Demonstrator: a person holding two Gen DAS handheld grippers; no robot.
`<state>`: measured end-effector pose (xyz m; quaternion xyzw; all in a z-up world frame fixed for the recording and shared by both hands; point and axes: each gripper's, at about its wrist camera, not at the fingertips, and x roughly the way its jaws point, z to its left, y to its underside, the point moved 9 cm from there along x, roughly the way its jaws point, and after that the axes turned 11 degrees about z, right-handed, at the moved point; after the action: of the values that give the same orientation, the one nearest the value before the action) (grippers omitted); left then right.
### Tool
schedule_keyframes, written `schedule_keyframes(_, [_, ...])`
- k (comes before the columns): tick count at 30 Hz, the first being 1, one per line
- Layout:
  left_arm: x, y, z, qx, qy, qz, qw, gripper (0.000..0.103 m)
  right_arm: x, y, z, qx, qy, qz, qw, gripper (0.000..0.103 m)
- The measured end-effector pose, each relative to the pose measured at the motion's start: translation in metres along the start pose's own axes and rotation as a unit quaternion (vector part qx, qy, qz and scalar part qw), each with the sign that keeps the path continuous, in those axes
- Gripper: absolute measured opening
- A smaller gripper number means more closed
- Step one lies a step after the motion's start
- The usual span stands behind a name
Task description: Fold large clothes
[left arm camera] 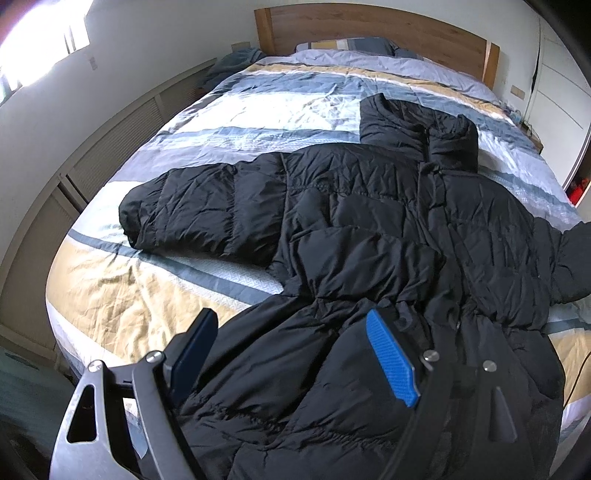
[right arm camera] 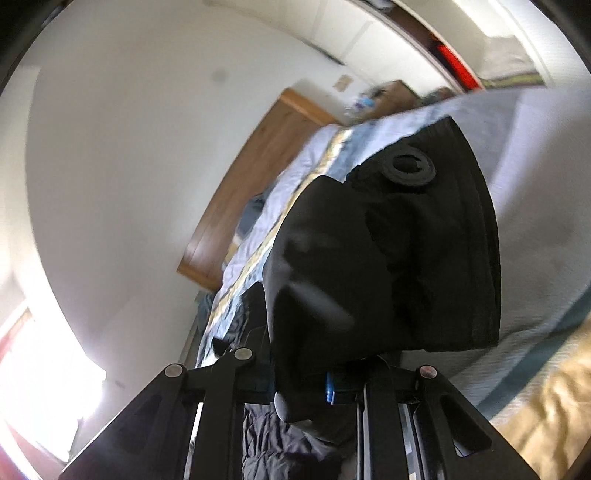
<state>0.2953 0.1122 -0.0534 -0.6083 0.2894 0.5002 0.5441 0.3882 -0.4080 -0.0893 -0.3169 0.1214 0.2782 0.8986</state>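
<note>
A large black puffer coat (left arm camera: 388, 221) lies spread on the bed, collar toward the headboard, one sleeve stretched left. My left gripper (left arm camera: 291, 354) is open low over the coat's lower part, its blue-padded fingers (left arm camera: 391, 358) straddling a bulge of the fabric. In the right wrist view, my right gripper (right arm camera: 314, 387) is shut on the coat's sleeve cuff (right arm camera: 388, 251), which it holds lifted above the bed, the cuff with a round snap filling the view and hiding the fingertips.
The bed (left arm camera: 155, 177) has a striped blue, white and tan cover, a wooden headboard (left arm camera: 369, 26) and pillows at the far end. A low cabinet (left arm camera: 92, 147) runs along the left wall under a bright window. A wardrobe stands at right.
</note>
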Motion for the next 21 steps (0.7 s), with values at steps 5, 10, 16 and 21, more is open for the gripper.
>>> schedule_keyframes(5, [-0.005,0.006,0.017,-0.012,0.002,-0.004,0.9999,0.082,0.004,0.021,0.045,-0.069,-0.008,0.029,0.997,0.018])
schedule_keyframes(10, [-0.009,0.014,0.033,-0.026,0.005,-0.006,0.9996,0.082,0.016,0.057,0.084,-0.137,-0.018,0.068,0.988,0.018])
schedule_keyframes(16, [-0.011,0.022,0.049,-0.037,0.008,-0.007,0.9992,0.082,0.027,0.106,0.106,-0.195,-0.029,0.123,0.973,0.017])
schedule_keyframes(21, [-0.014,0.029,0.058,-0.044,0.013,-0.008,0.9989,0.082,0.041,0.151,0.123,-0.227,-0.030,0.168,0.959,0.017])
